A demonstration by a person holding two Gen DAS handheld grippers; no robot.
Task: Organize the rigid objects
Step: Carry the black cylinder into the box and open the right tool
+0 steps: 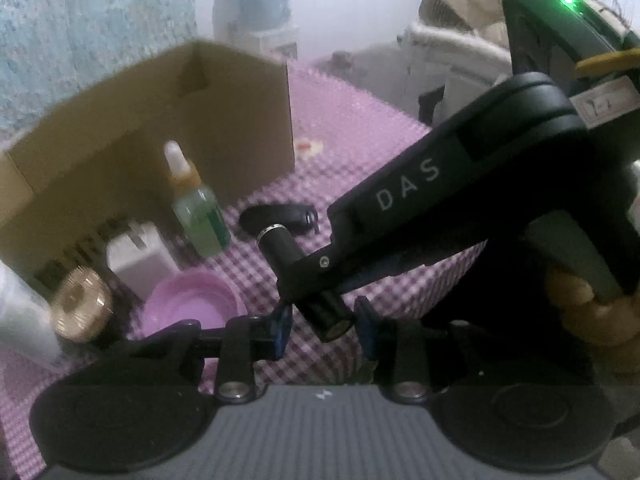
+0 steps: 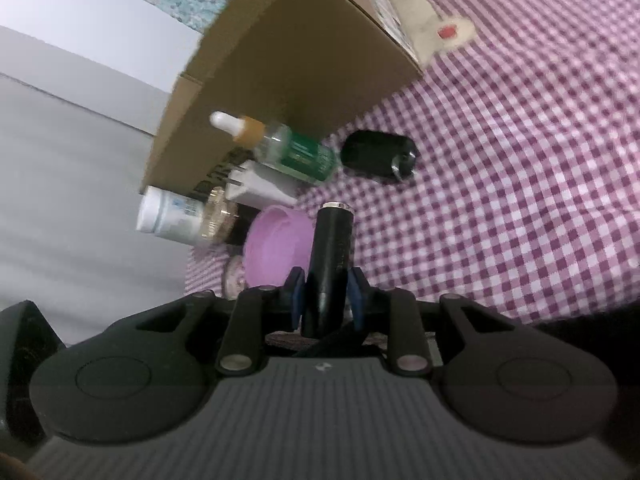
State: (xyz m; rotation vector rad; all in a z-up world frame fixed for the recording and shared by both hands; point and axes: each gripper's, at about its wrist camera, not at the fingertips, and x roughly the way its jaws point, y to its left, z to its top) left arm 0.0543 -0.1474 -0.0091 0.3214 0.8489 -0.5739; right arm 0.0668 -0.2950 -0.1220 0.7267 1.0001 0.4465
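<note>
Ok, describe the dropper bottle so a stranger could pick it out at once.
Start at the open cardboard box on the checked cloth. Upright at its front stands the dropper bottle, beside a white block. It alone has a white dropper tip, amber collar and green contents.

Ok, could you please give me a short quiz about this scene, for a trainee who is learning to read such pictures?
1. True or false: the right tool grips a black cylinder between its pads.
2. The round lid near the cardboard box is: A green, B purple, C white.
3. Which thing with a white top stands upright in front of the box?
Key: 1 true; 2 B; 3 the dropper bottle.
</note>
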